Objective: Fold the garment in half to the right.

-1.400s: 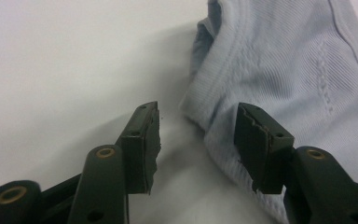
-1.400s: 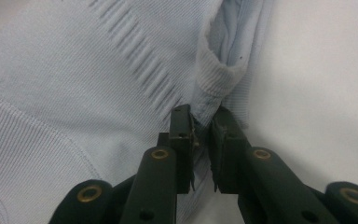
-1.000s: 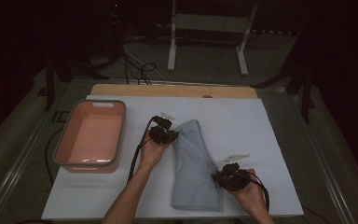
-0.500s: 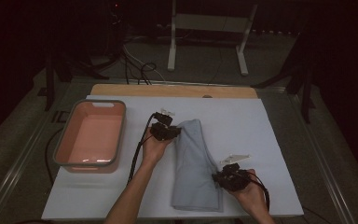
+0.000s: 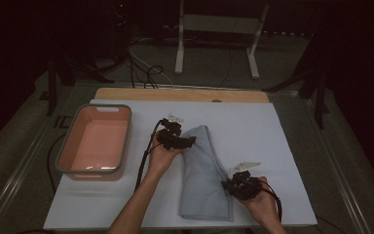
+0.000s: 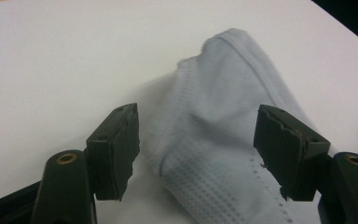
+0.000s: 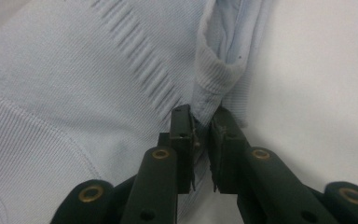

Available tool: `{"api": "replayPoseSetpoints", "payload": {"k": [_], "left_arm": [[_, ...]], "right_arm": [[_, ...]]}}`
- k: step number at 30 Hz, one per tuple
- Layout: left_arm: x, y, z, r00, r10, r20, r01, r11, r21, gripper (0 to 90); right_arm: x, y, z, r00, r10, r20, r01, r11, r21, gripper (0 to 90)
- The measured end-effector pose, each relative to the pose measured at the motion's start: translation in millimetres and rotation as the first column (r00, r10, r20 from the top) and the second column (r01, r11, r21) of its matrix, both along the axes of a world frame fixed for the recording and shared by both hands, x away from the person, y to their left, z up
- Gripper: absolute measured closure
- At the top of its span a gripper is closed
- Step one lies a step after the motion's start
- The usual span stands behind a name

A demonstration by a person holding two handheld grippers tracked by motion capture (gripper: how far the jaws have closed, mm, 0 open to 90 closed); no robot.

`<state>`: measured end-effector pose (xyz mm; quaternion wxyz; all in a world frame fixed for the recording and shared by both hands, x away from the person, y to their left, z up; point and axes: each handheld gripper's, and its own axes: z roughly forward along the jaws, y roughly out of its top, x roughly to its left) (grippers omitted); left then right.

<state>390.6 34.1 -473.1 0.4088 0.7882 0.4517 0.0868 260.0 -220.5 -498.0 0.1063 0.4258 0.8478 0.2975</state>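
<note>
A light blue-grey cloth [image 5: 202,175] lies folded lengthwise on the white table sheet [image 5: 272,141]. My left gripper [image 5: 189,142] is at the cloth's far left corner. In the left gripper view its jaws [image 6: 196,135] stand open and have just been opening. The cloth's ribbed end [image 6: 214,116] lies slack between them, untouched by the pads. My right gripper [image 5: 228,186] is at the cloth's near right edge. In the right gripper view it [image 7: 204,119] is shut on a raised fold of the cloth's hem [image 7: 214,70].
A pink tub with a grey rim [image 5: 65,146] stands at the left of the sheet. A wooden board edge [image 5: 175,93] runs along the far side. Beyond it on the dark floor are a white stand [image 5: 216,39] and cables [image 5: 146,73].
The left gripper's jaws have spread apart and let go of the cloth's far corner, which now lies flat. The right hand has kept still with its grip.
</note>
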Motion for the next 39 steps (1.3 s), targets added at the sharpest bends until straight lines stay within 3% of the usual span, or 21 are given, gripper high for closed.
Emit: {"api": "replayPoseSetpoints", "payload": {"k": [12,20,28,32,37,39], "left_arm": [[-22.7,-6.0,9.0,0.998,-0.06,0.018,0.06,0.9981,-0.015,31.4],[-46.6,-16.5,9.5,0.9895,-0.144,0.017,0.144,0.9891,-0.029,31.8],[-73.8,-24.3,6.4,0.9731,-0.23,0.012,0.231,0.9722,-0.04,34.6],[-85.4,-25.6,3.6,0.9607,-0.278,-0.001,0.278,0.9599,-0.039,43.9],[-95.7,-29.3,-1.3,0.9446,-0.328,-0.016,0.328,0.9447,0.007,58.5],[-97.0,-31.4,-4.3,0.9429,-0.332,-0.022,0.333,0.9413,0.055,65.2]], "right_arm": [[4.9,-1.3,1.1,0.9994,-0.008,0.033,0.008,1.0,0.001,81.0],[10.8,-4.1,1.1,0.9981,-0.023,0.057,0.023,1.0,0.001,81.1],[11.6,-4.9,0.1,0.9979,-0.025,0.06,0.025,1.0,0.004,80.8],[11.1,-4.8,0.1,0.998,-0.032,0.055,0.031,0.999,0.011,80.5],[10.7,-4.8,0.0,0.998,-0.036,0.053,0.035,0.999,0.015,80.1],[10.4,-5.0,0.1,0.998,-0.037,0.051,0.036,0.999,0.016,79.7]]}}
